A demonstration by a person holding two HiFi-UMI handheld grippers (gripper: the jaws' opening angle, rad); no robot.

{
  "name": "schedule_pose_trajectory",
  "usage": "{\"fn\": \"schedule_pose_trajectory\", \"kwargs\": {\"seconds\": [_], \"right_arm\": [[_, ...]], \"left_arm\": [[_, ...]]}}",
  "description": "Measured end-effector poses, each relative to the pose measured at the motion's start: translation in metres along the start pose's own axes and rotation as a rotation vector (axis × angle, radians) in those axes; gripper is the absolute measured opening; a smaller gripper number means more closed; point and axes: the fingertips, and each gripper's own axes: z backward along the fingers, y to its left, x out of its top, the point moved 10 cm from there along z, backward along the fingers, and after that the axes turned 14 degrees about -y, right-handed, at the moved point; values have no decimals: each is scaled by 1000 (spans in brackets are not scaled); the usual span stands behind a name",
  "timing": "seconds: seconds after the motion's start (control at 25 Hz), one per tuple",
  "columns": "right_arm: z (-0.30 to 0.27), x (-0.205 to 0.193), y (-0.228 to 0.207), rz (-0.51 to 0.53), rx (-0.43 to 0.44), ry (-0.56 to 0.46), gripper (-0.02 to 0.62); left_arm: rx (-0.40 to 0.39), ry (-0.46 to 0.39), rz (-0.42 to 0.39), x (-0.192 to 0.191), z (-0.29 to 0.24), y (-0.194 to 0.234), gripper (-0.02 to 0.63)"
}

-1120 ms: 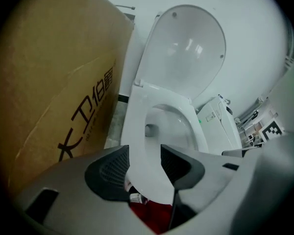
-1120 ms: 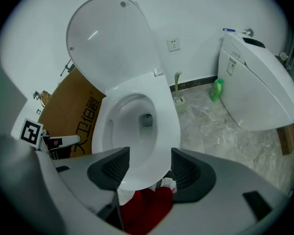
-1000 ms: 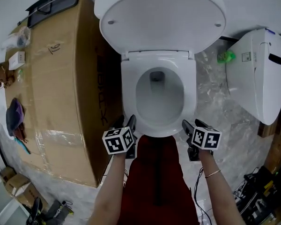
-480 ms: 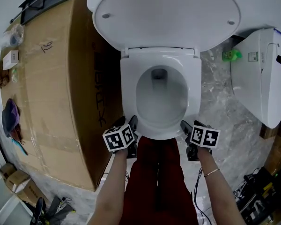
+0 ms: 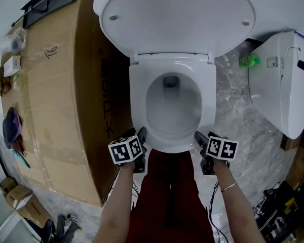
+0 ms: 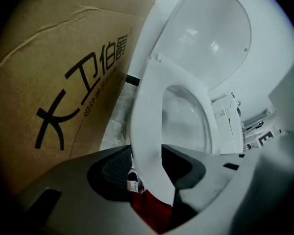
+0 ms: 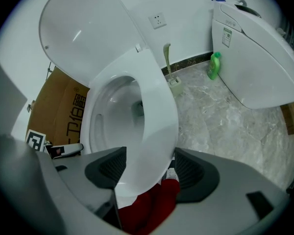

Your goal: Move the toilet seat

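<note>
Toilet seat (image 5: 139, 92) down, lid (image 5: 175, 16) up.
Left gripper (image 5: 136, 133), right gripper (image 5: 205, 135): jaws just opened, loosely straddling seat's front edge; carton (image 5: 55, 95) crowds left.

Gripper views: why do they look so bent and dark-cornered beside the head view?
Left gripper view: wide-angle lens bulge, black corners, bright glints on the lid. Right gripper view: same bulge, well-lit floor. Head view: even light, milder curving.

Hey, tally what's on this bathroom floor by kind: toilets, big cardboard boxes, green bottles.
Toilets: 2, the open toilet and the toilet at right
Big cardboard box: 1
Green bottle: 1
Total: 4
</note>
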Motion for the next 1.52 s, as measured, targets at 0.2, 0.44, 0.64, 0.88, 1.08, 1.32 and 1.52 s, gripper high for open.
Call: {"fn": "schedule_pose_trajectory", "kwargs": {"seconds": [0.2,0.44,0.64,0.88,1.08,1.32,1.52], "right_arm": [[23,2,7,-12,20,-37,298],[57,12,19,-46,54,-94,298],[86,21,31,-74,68,-153,298],[118,38,46,-77,104,-211,298],[144,56,57,-100,132,-267,298],[169,81,70,-130,181,-327,298],[186,102,80,-146,217,-361,298]], "left_arm": [[-16,-11,-21,5,19,-6,206],[-47,-27,-51,21,50,-19,206],[-60,-39,-72,36,75,-31,206],[-76,-90,-97,57,104,-45,206],[-90,-143,-104,75,128,-60,206],[-105,-195,-111,103,151,-78,206],[-145,-260,-121,127,168,-95,206]]}}
